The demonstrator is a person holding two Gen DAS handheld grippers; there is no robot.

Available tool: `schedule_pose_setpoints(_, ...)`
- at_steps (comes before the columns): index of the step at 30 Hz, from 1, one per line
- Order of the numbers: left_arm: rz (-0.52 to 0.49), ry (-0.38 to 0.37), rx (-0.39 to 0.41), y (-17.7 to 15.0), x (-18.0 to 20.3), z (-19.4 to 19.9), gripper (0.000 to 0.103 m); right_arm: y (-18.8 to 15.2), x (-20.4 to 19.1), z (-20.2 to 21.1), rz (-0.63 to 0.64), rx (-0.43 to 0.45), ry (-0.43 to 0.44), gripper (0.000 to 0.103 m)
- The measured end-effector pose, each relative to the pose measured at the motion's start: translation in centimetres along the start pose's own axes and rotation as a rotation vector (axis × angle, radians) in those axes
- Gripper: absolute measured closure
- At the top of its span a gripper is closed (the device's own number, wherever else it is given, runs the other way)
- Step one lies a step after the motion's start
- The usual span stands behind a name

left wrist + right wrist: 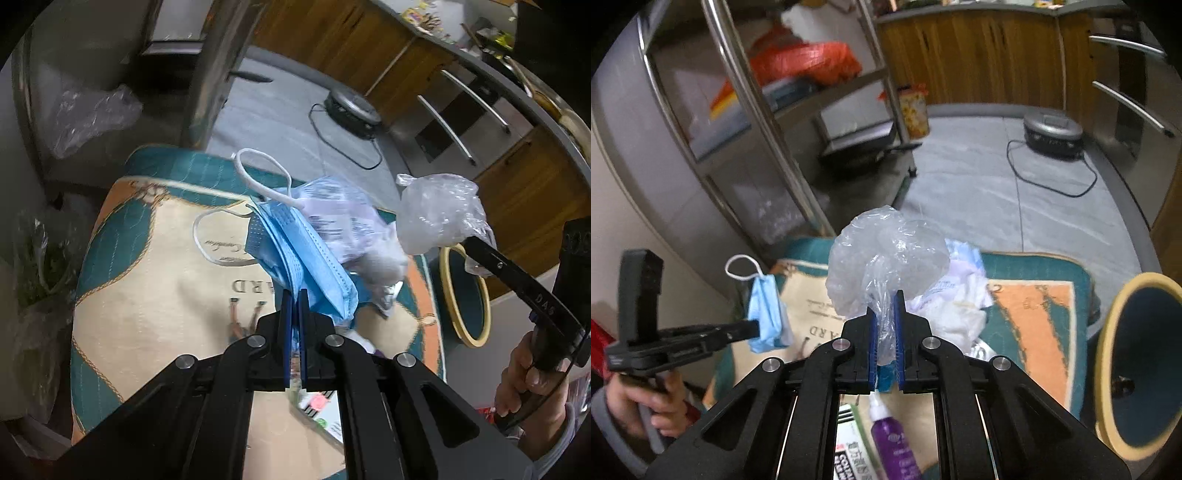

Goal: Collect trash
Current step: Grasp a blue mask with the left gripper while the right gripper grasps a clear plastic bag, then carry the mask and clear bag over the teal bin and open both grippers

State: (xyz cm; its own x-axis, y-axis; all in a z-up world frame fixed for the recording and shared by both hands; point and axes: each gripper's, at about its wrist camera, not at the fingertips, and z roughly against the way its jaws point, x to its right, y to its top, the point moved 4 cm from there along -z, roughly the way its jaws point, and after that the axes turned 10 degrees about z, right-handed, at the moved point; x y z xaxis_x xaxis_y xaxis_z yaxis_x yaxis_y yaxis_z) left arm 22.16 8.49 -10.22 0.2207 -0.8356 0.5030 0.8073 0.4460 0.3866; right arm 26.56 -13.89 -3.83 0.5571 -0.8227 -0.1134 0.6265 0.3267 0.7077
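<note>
My left gripper (pixel 294 293) is shut on a blue face mask (pixel 295 243) with white ear loops and holds it above the patterned cushion (pixel 155 280). It also shows in the right wrist view (pixel 766 314). My right gripper (pixel 885 295) is shut on a crumpled clear plastic bag (pixel 886 258), lifted above the cushion; the bag also shows in the left wrist view (pixel 439 214). Crumpled white paper and wrappers (pixel 956 306) lie on the cushion behind the bag. A dark bin with a yellow rim (pixel 1141 369) stands at the right of the cushion.
A purple bottle (pixel 894 439) and a printed box (pixel 853 446) lie on the cushion near me. A metal rack (pixel 768 122) stands at the left. A round grey device with a cord (pixel 1052 134) sits on the floor by wooden cabinets (pixel 979 55).
</note>
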Motion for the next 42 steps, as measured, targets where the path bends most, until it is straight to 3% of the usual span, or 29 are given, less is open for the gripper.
schedule_pose_setpoints(18,-0.200,-0.093,0.009,-3.7,12.2,0.1,0.100,-4.3,7.6,10.2,-0.152,0.101,-0.118,0.094)
schedule_pose_setpoints(33,-0.372,-0.183,-0.083,-8.9,24.7,-5.7,0.100,-10.9,16.6,14.8,-0.330,0.099,-0.267,0.094)
schedule_pose_setpoints(42,-0.435,-0.211,-0.108,-10.3,29.1,-8.4,0.100,-14.0,20.7,15.3,-0.436,0.085,-0.313,0.094)
